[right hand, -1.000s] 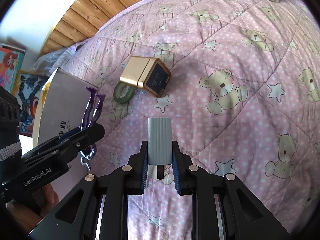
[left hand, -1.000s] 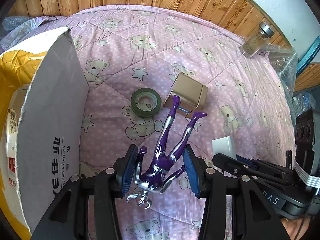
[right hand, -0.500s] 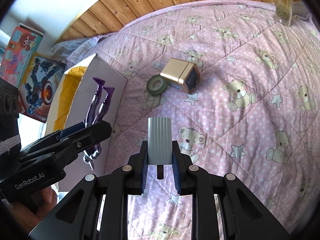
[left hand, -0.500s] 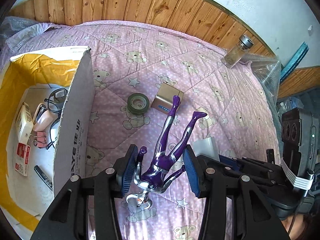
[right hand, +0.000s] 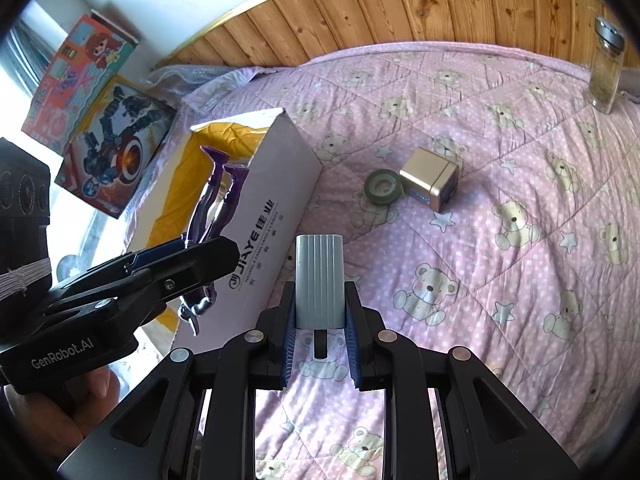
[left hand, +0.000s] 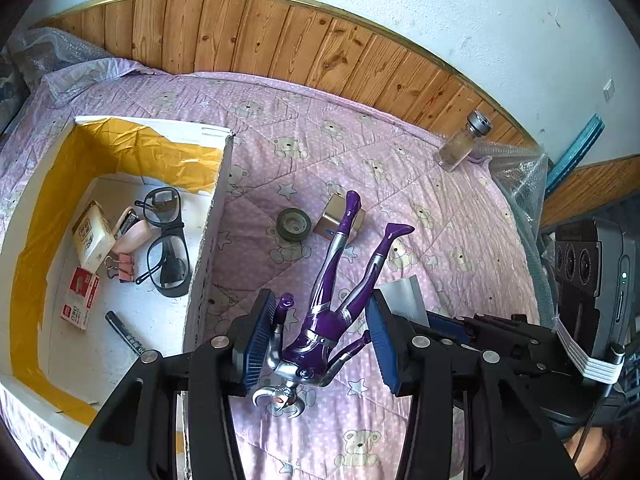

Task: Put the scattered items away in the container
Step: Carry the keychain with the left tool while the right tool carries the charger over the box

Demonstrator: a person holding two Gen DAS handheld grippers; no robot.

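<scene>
My left gripper [left hand: 320,314] is shut on a purple and silver toy figure [left hand: 320,332], held head down with its legs pointing away, above the pink quilt just right of the box wall. The open cardboard box [left hand: 208,240] with yellow lining lies to its left. In the right wrist view the figure [right hand: 218,196] hangs beside the box [right hand: 276,200]. My right gripper [right hand: 319,296] is shut on a grey ribbed block [right hand: 319,276], held over the quilt right of the box. A tape roll [left hand: 294,224] and a gold cube [left hand: 326,226] lie on the quilt farther away.
Inside the box lie glasses [left hand: 166,240], a pink stapler, a binder clip, small cartons and a marker. A glass jar [right hand: 606,68] stands near the wooden wall panel. Toy cartons [right hand: 100,120] lean beyond the box. A hand [right hand: 92,384] holds the left gripper.
Both grippers have risen and drawn back with their items still held. The left one has moved nearer the box, so the box's inside now shows.
</scene>
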